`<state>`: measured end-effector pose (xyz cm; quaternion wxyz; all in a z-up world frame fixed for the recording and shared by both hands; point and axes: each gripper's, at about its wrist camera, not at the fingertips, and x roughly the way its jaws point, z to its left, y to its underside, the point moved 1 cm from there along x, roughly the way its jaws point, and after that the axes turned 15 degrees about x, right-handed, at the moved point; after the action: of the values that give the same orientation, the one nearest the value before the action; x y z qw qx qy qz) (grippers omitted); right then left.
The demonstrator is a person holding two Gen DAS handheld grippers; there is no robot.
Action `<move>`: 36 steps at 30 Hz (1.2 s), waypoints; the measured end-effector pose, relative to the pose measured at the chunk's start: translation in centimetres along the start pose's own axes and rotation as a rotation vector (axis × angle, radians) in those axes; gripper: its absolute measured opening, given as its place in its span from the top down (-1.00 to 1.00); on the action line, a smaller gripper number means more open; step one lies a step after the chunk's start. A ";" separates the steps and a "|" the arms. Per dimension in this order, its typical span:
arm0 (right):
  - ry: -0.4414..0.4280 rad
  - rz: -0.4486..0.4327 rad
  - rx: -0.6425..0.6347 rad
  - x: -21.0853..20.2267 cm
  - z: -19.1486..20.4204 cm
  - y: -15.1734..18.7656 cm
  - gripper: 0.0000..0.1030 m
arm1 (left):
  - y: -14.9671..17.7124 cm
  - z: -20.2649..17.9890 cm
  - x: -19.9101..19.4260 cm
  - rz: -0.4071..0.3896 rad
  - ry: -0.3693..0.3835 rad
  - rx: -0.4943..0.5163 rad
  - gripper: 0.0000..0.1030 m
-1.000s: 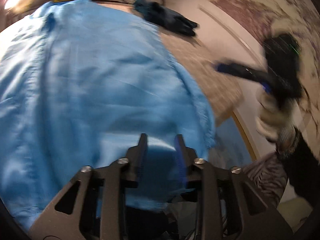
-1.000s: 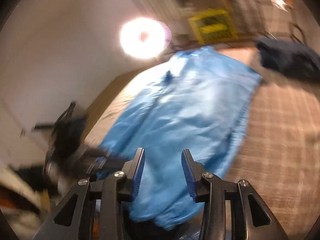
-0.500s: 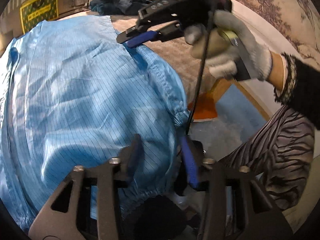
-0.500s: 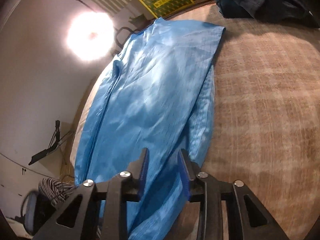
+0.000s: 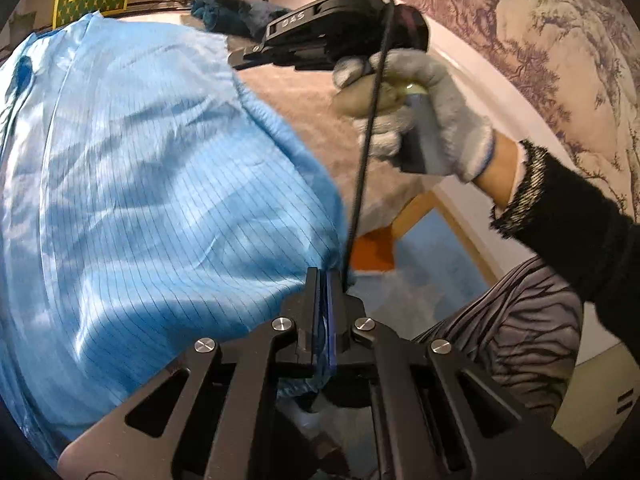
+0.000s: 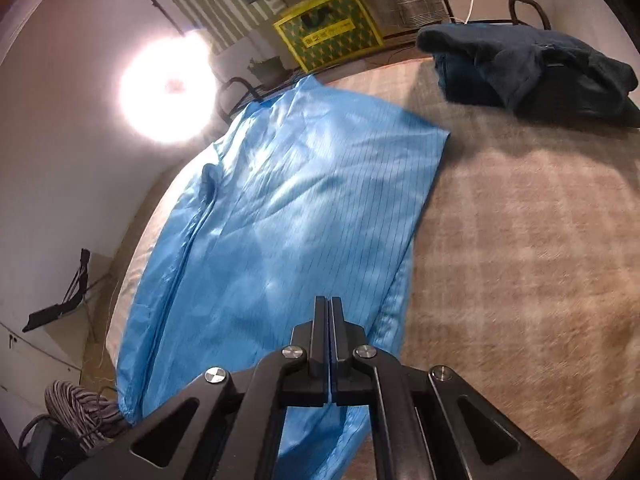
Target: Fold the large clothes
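While the blue pinstriped garment [image 6: 280, 240] lies spread flat over the left half of the bed [image 6: 520, 260], both tools are clamped on its near hem. Left gripper [image 5: 323, 280] has its jaws pressed together w/ a sliver of blue fabric pinched between them, right at the garment's near right corner, by the bed's near edge. Right gripper [image 6: 328, 312] looks the same in its own cam: jaws fully together, tips sitting on the cloth near its right side edge, fabric running under and between them afaict.

From the left cam you can see the right gripper [image 5: 304, 40] held up over the mattress in a hand w/ a light grey glove [image 5: 420, 120], black sleeve behind it, a thin black cable dropping from it down toward the left tool.

Bed cover is a beige-brown plaid weave, bare on the right half. Dark navy bundle of clothes [image 6: 532, 68] sits at the far right corner, well apart from the blue piece. Yellow-green box [image 6: 328, 28] is past the far edge, bright lamp glare [image 6: 168, 92] off to the left of it. Striped grey fabric [image 5: 520, 340] shows below the near edge.
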<state>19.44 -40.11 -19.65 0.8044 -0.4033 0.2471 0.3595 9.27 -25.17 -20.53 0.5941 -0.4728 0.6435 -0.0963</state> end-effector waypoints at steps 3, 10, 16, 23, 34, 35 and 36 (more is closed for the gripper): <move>-0.051 0.033 0.048 -0.2 -0.8 -0.4 0.85 | 0.3 0.0 -0.2 0.001 0.010 0.009 1.00; -0.029 0.073 0.141 1.2 -3.1 -0.6 0.38 | 0.1 1.0 0.5 -0.021 0.051 -0.036 1.00; 0.065 0.056 0.054 2.6 -1.9 -0.9 1.00 | -0.7 0.8 -1.9 -0.092 0.060 -0.040 1.00; 0.185 0.006 0.040 2.2 -2.8 -1.4 1.00 | -0.2 -0.2 0.3 -0.036 0.001 0.000 1.00; -0.015 0.031 0.126 -0.8 -4.1 -0.8 0.39 | 1.0 1.9 1.1 -0.004 -0.123 -0.034 0.24; -0.007 0.036 0.129 -0.7 -4.2 -0.6 0.39 | 1.5 1.8 1.8 0.016 -0.106 -0.032 0.24; 0.000 0.040 0.124 -0.6 -4.2 -0.5 0.47 | 2.0 1.4 2.5 0.038 -0.099 -0.021 0.24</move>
<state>18.96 -43.99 -21.28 0.8204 -0.3478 0.2769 0.3595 9.92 -25.31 -23.97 0.6218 -0.4711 0.6233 -0.0549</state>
